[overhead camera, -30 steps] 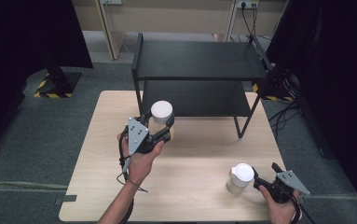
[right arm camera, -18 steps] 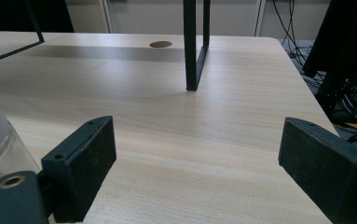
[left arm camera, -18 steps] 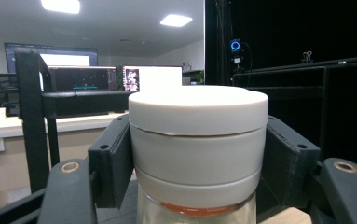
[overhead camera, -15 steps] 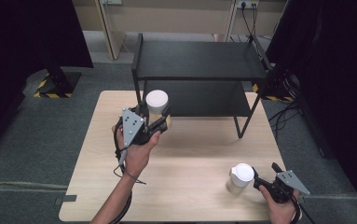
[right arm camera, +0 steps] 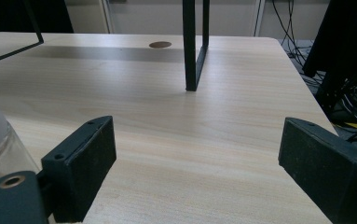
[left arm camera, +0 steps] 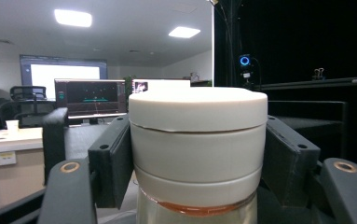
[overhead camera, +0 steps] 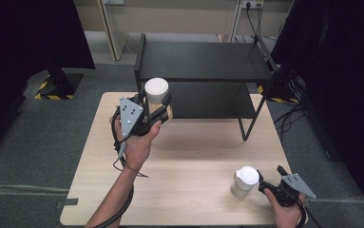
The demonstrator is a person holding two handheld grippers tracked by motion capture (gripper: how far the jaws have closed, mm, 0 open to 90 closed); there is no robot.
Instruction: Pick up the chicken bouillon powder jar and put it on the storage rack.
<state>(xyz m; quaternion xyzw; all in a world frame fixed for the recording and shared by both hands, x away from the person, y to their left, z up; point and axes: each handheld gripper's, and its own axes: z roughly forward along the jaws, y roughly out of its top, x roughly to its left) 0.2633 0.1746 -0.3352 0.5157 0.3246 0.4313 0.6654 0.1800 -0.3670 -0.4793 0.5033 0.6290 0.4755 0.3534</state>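
A big wooden table [overhead camera: 194, 156] sits in the middle of the room. At its far side stands a black shelf [overhead camera: 203, 61] with two levels, and one thin black leg [right arm camera: 195, 46] of it rests on the table top.

The left gripper [overhead camera: 158, 105] is lifted above the far left part of the table, close to the shelf's left end. Its two black jaws are pressed against the sides of a jar [left arm camera: 197, 149]. The jar has a wide white lid [overhead camera: 156, 88] and a clear body with something orange-brown just under the lid. The jar is upright and off the table, held in the air.

The right gripper [overhead camera: 261, 184] is low by the near right corner of the table. Its jaws are spread wide apart with bare table between them. A second white-lidded jar [overhead camera: 244, 181] stands on the table just beside this gripper, on its left side, not between the jaws.
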